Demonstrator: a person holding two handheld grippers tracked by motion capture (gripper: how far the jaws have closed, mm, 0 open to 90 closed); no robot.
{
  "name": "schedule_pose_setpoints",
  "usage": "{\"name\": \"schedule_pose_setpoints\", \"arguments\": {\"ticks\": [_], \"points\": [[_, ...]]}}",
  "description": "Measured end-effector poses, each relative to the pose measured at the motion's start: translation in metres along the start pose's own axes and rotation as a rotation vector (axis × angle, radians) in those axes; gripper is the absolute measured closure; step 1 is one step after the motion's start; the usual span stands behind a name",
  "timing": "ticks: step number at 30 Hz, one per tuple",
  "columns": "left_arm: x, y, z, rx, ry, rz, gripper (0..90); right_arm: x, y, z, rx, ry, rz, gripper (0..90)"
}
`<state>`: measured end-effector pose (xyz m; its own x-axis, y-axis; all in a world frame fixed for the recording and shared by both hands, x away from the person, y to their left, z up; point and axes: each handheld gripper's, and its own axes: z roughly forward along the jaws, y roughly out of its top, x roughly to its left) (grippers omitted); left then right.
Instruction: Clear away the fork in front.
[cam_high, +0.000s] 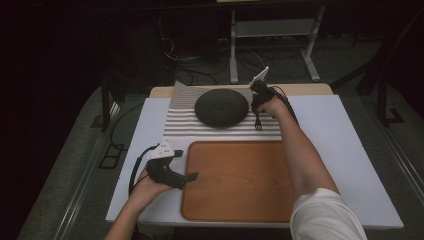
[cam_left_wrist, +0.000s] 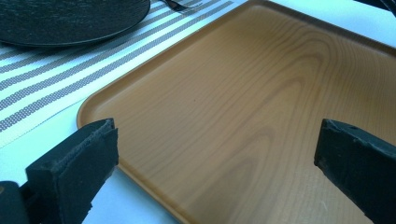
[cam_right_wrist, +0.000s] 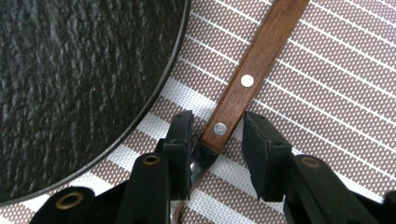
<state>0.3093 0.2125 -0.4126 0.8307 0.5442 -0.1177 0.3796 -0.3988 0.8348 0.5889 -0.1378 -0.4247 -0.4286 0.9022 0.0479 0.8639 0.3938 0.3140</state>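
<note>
In the high view the right gripper (cam_high: 258, 111) stands over the striped placemat (cam_high: 185, 122) near the far edge of the tabletop (cam_high: 330, 130), just beside the right rim of the black plate (cam_high: 221, 107), and a small fork (cam_high: 258, 123) lies on the mat below it. From that view the fork is only a dark shape with tines. The right gripper view shows more: the fork (cam_right_wrist: 252, 74) has a brown wooden handle with two metal rivets and a dark metal neck, and it lies flat on the woven mat (cam_right_wrist: 327, 93), close to the round plate (cam_right_wrist: 70, 79) whose surface is rough and ribbed. The right gripper (cam_right_wrist: 217, 140) has its jaws on both sides of the lower handle end; the left pad seems to touch the wood, while a narrow gap remains at the right pad, so the fork is not yet clamped. The tines are hidden under the gripper body. The left gripper (cam_high: 192, 176) rests at the near left corner of the wooden tray (cam_high: 240, 200), and in the left gripper view its jaws (cam_left_wrist: 215, 154) are wide apart over the smooth, grained tray (cam_left_wrist: 261, 102) with nothing between them. The plate (cam_left_wrist: 70, 18) is cut off at the top edge there.
</note>
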Motion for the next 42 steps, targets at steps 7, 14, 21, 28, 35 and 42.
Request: {"name": "schedule_pose_setpoints", "arguments": {"ticks": [7,14,21,28,35,42], "points": [[0.000,0.000,0.000,0.000,0.000,0.000,0.0,0.001,0.003,0.000,0.027,-0.017,-0.012,66.3],[0.000,0.000,0.000,-0.001,0.001,0.000,0.0,0.001,0.003,-0.001,0.046,-0.012,-0.019,75.8],[0.000,-0.001,-0.001,-0.004,0.004,-0.004,0.0,0.003,0.002,-0.001,0.041,-0.021,-0.035,76.8],[-0.001,0.000,0.000,0.001,-0.001,0.002,0.0,0.001,-0.004,-0.004,0.011,-0.001,-0.029,76.8],[-0.001,0.000,-0.001,-0.004,0.003,-0.003,0.0,-0.011,-0.013,-0.020,-0.050,0.042,0.001,77.2],[0.000,-0.001,-0.002,-0.007,0.005,-0.004,0.0,-0.022,-0.029,-0.046,-0.131,0.067,0.021,77.3]]}}
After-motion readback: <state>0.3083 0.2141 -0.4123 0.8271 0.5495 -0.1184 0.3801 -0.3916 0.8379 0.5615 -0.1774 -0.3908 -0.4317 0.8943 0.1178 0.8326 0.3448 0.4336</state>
